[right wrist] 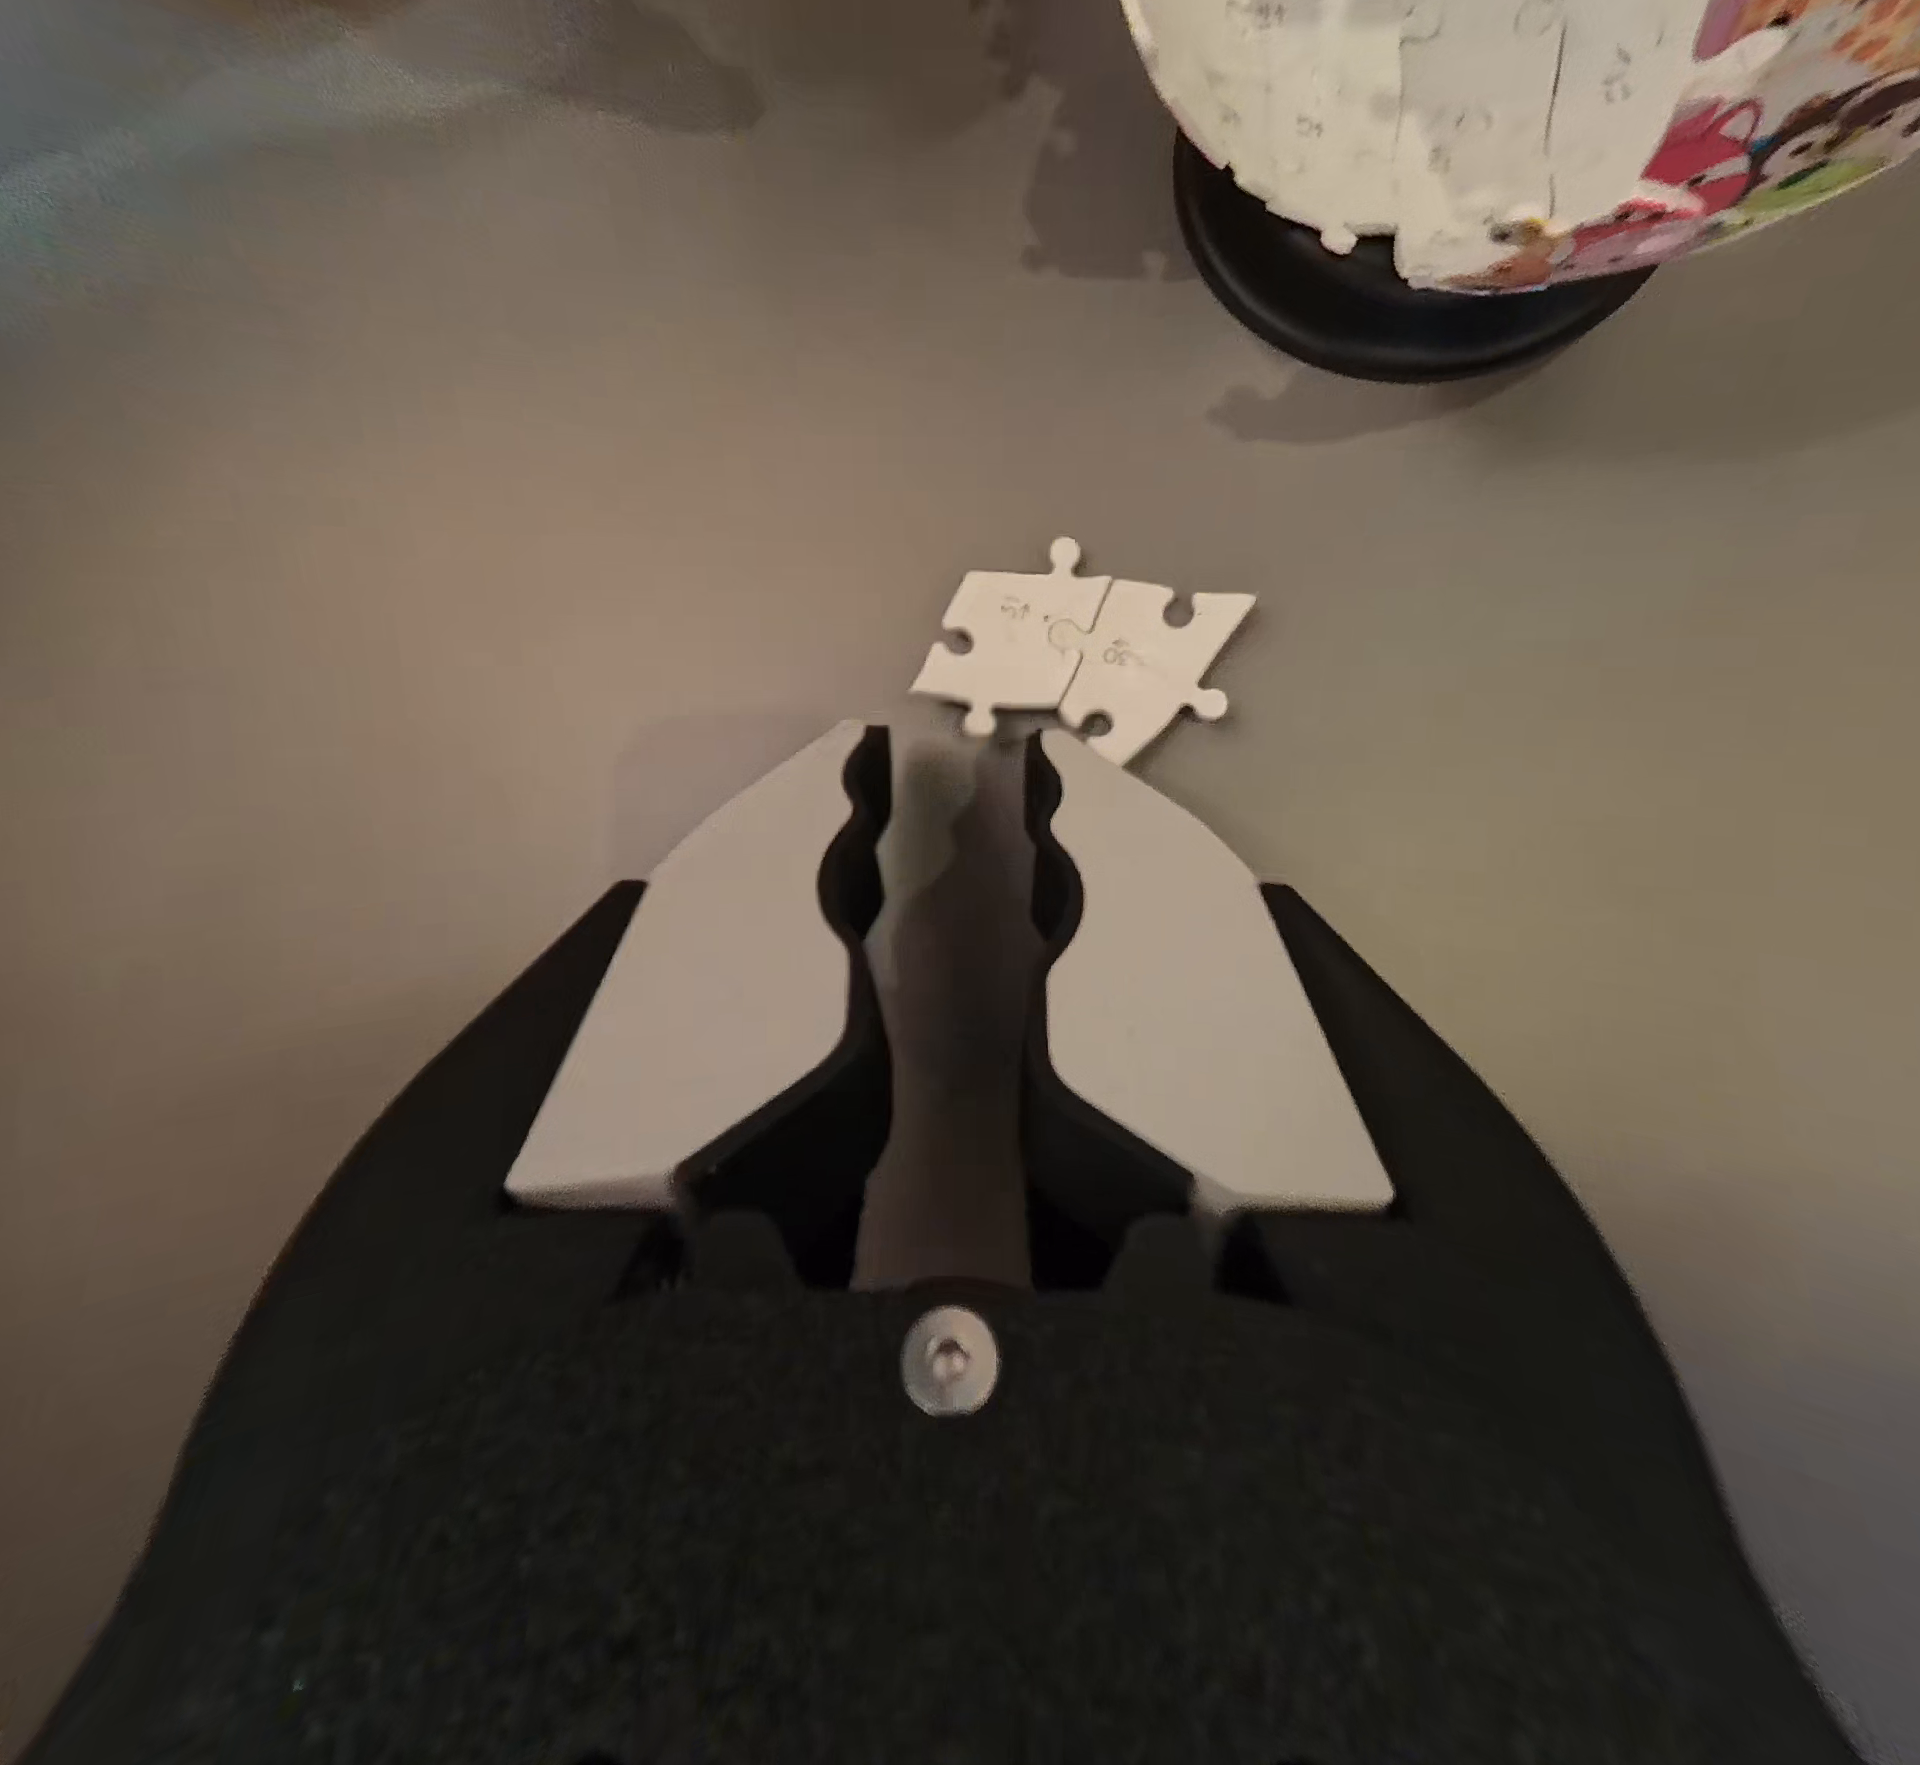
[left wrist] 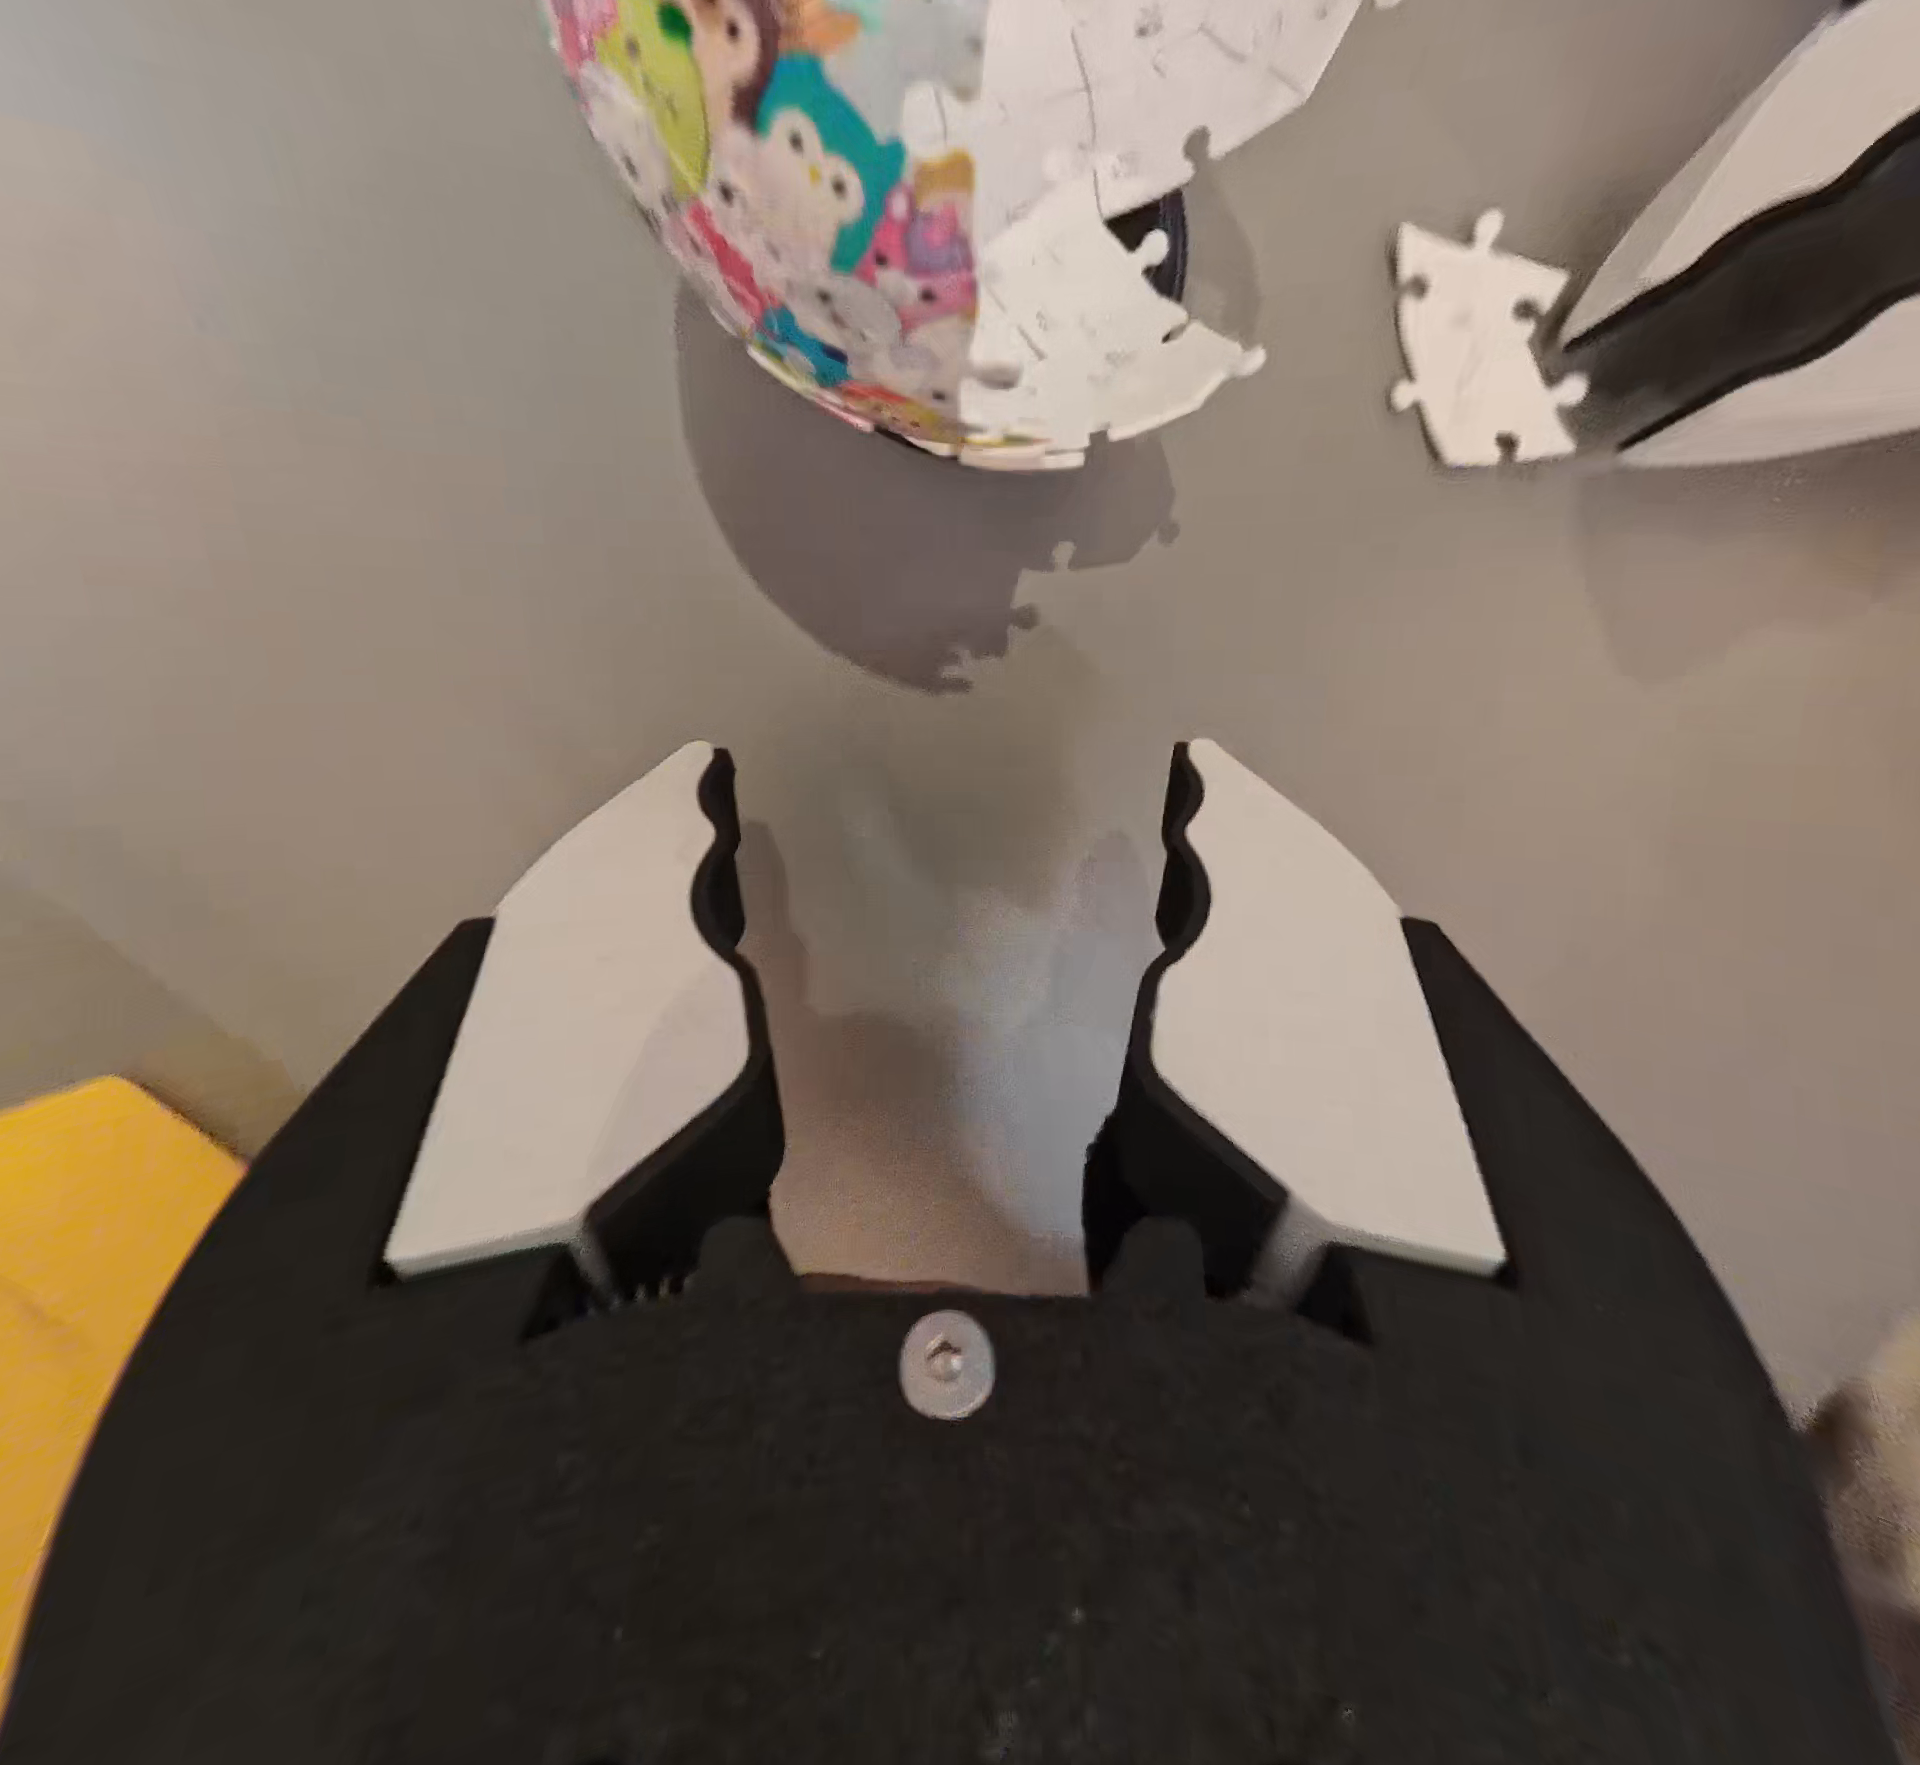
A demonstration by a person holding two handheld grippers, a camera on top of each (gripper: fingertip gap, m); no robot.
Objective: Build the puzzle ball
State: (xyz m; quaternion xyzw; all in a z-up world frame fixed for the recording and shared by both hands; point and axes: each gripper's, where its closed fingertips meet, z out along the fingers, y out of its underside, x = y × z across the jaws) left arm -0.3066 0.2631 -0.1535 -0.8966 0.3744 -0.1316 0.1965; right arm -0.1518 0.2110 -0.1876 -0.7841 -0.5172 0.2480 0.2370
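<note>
One half-built puzzle ball [left wrist: 831, 105], a thin and likely fragile shell of interlocked curved pieces, sits on a single black stand [right wrist: 1392, 302] on the grey table [left wrist: 312, 572], best steadied gently by its closed printed side. Two joined white puzzle pieces [right wrist: 1081, 650], light and stiff, lie flat near the stand and would likely need pinching at one edge. The left gripper [left wrist: 951, 780] hangs wide open and empty, while the right gripper [right wrist: 956, 749], narrowly parted, touches the pair's near edge without gripping it.

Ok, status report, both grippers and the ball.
Left gripper open, empty. Right gripper open at joined white pieces on table. Puzzle ball unfinished on black stand. Nothing obstructing.
</note>
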